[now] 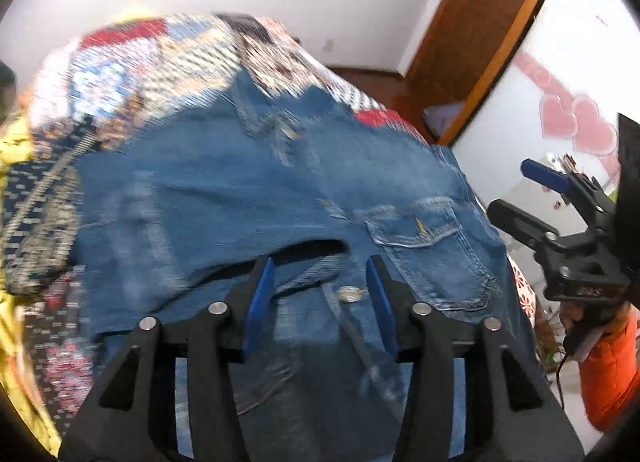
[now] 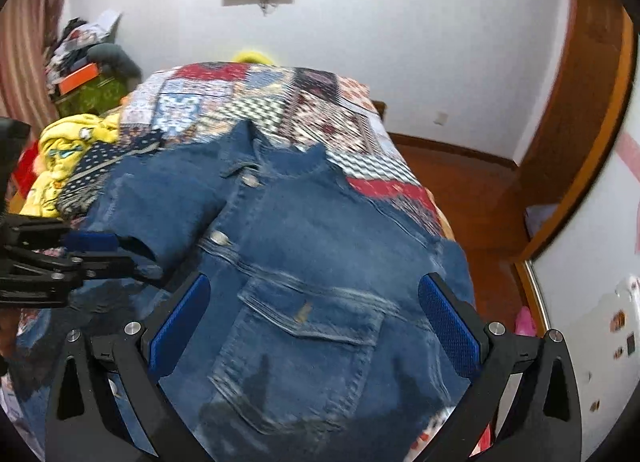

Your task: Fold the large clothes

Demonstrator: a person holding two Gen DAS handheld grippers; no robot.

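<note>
While both grippers' fingers stand spread and empty, left gripper (image 1: 320,282) should pinch blue denim jacket (image 2: 304,230) hem squarely.

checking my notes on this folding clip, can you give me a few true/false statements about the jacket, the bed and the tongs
1. The blue denim jacket lies on a patchwork bedspread. True.
2. The right tongs are clamped shut on a sleeve. False: their blue pads stand wide apart over the chest pocket.
3. The left tongs are open, with denim and a metal button showing between the pads. True.
4. The jacket is red corduroy. False: it is blue denim.
5. A yellow garment lies heaped beside the jacket. True.
</note>
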